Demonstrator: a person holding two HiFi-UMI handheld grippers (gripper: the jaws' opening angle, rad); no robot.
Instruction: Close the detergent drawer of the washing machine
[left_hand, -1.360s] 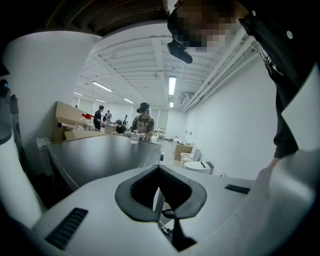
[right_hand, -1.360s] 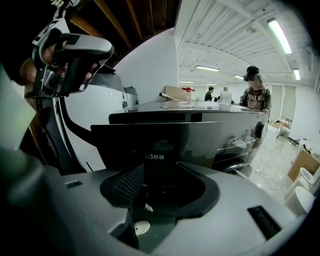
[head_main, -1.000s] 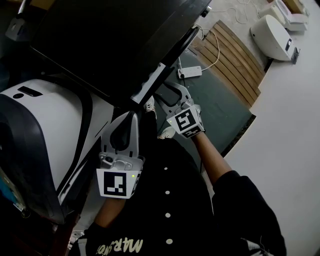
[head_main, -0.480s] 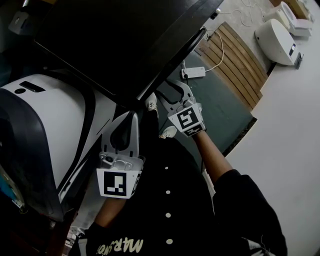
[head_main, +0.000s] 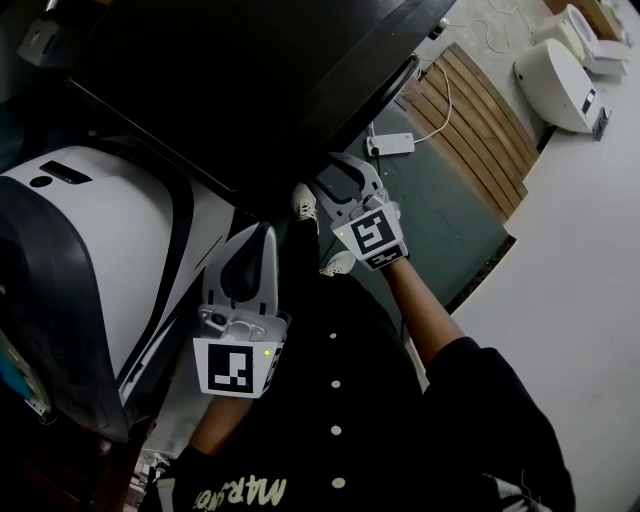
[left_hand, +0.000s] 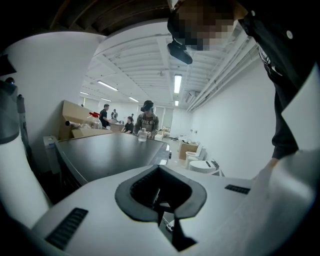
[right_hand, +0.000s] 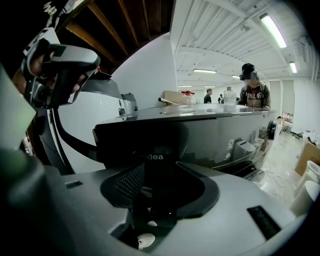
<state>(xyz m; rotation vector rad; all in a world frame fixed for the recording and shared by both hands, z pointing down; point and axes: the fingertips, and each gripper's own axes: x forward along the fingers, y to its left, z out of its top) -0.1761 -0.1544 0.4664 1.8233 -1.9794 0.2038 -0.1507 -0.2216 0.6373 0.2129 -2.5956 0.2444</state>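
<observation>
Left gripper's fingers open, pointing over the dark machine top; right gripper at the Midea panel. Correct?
No: the left gripper view shows the left gripper with fingers together, nothing between them. Rest stands: it points over the dark machine top, and the right gripper is at the Midea panel.

Black button-front shirt (head_main: 300, 400) with white buttons (head_main: 335, 384), pale hem lettering (head_main: 240, 492), long black sleeve (head_main: 490, 410), white shoes (head_main: 303, 203); light grey plastic left gripper (head_main: 262, 233) and right gripper (head_main: 335, 172), each with black-and-white marker cube (head_main: 232, 367).
</observation>
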